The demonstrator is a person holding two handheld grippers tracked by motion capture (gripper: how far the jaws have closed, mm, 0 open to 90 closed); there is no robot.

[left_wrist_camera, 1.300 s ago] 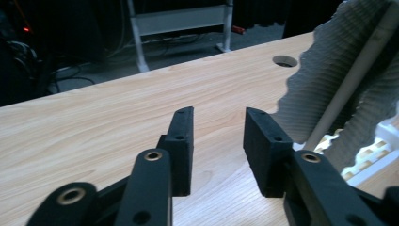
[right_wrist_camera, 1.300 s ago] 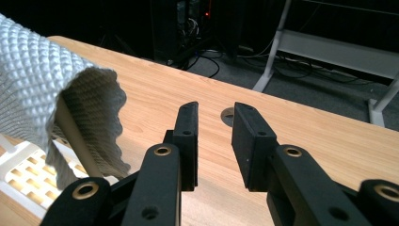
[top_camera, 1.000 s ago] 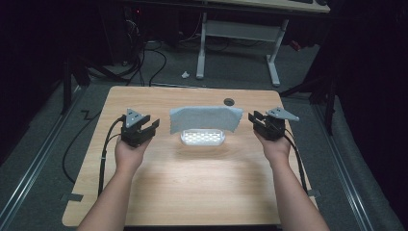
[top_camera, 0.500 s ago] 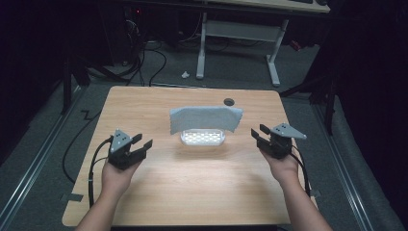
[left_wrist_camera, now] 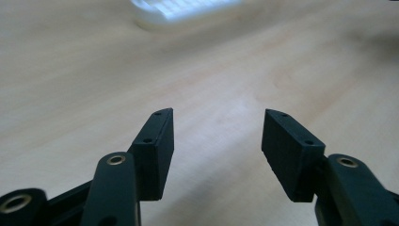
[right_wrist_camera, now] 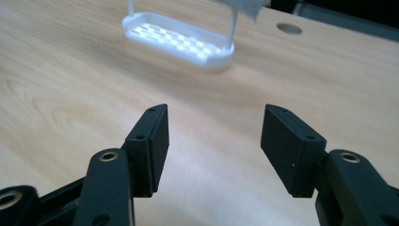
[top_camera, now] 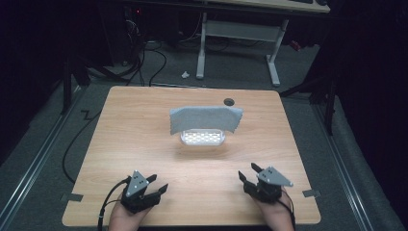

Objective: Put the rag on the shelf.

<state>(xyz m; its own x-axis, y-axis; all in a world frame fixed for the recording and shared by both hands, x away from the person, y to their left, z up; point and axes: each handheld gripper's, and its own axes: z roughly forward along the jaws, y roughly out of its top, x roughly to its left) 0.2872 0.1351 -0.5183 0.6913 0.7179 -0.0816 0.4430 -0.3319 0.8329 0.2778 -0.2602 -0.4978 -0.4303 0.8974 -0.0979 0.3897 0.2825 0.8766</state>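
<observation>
Step in hand looked like release and pull-back. Grey cloth (top_camera: 206,119) hung over white rack (top_camera: 202,138) at table (top_camera: 144,120) center, 12 o'clock from both hands. L gripper (top_camera: 155,186) and R gripper (top_camera: 246,174) jaws had just been opening, stood spread, nothing between. Next move likely calls for parking both.
</observation>
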